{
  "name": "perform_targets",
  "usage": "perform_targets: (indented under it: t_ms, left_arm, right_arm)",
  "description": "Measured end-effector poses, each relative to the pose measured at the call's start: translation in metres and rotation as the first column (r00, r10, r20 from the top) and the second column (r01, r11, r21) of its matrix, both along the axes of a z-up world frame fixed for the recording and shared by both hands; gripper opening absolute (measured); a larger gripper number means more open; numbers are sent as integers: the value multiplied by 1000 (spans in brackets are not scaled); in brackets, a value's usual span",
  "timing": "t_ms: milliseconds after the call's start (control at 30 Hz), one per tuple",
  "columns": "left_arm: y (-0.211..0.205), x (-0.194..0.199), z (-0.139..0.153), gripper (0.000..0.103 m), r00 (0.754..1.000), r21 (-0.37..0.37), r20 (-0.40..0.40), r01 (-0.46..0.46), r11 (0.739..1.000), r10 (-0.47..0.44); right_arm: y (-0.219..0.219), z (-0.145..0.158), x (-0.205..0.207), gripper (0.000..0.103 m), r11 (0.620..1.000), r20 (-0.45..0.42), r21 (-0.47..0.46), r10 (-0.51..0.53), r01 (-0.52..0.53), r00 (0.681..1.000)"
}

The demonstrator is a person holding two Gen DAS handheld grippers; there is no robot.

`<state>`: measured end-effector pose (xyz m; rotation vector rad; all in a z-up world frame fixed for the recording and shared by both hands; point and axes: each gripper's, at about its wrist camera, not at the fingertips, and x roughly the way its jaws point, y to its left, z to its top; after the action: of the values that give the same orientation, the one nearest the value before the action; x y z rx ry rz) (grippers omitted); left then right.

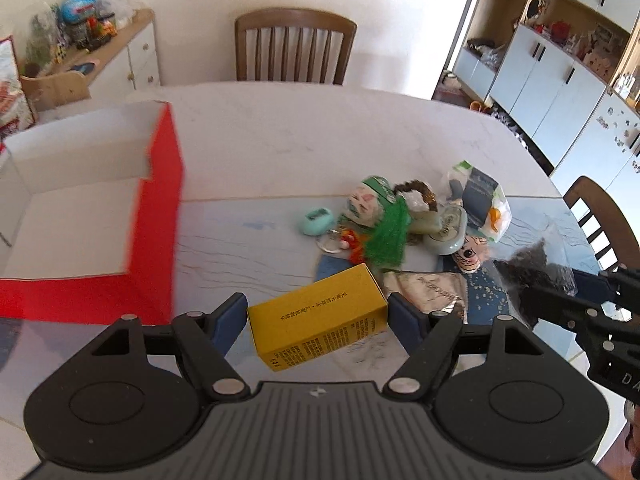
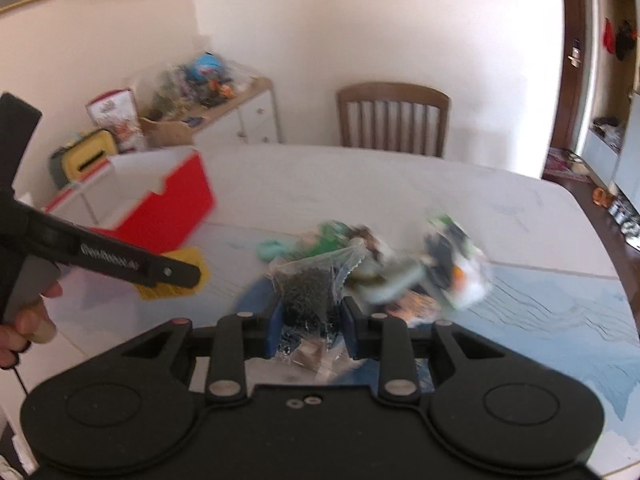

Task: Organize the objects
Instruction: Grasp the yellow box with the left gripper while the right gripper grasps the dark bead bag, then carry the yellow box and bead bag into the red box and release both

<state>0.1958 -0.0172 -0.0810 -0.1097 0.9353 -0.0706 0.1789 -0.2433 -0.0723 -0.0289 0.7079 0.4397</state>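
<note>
Clearly the left tongs [image 1: 316,316] are gripping the yellow carton [image 1: 318,322] across its width, jaws standing wide with both blue pads pressing its opposite sides, holding it clear of the tabletop [image 1: 280,128]. Being a stiff, likely light cardboard pack, it is probably taking this flat-sided hold well, though hard squeezing could dent it. Ahead and to the left of these tongs, the red box [image 1: 160,216] is sitting open, seemingly the destination. The right tongs [image 2: 310,322] are pinching a clear packet of dark bits [image 2: 308,288], jaws nearly together on the crinkly film. That packet is looking soft and slippery, so a hold near its sealed edge seems safest. Beyond it, a pile of small toys [image 1: 396,216] is lying on the tabletop.
</note>
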Motion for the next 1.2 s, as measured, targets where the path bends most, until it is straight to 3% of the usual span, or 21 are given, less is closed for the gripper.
perform_targets:
  t_ms: [433,733,967,1200]
  left_arm:
    - [103,-24,35,77,997,29,65,-35,999,33]
    - [180,-8,53,77,989,61,114,-102,993,95]
    - [233,21,45,77,981,80,108,-171,982,162]
    - [262,54,21,77,975,106,75,-216,971,209]
  right_arm:
    - [117,41,13,29,987,22,29,159,-160,987]
    - [187,50,29,29,973,45,-10,232,-231,972]
    - [236,42,56,29,970,10,-34,242,-241,970]
    - [277,15,88,30,972,-63,-80,217,-221,974]
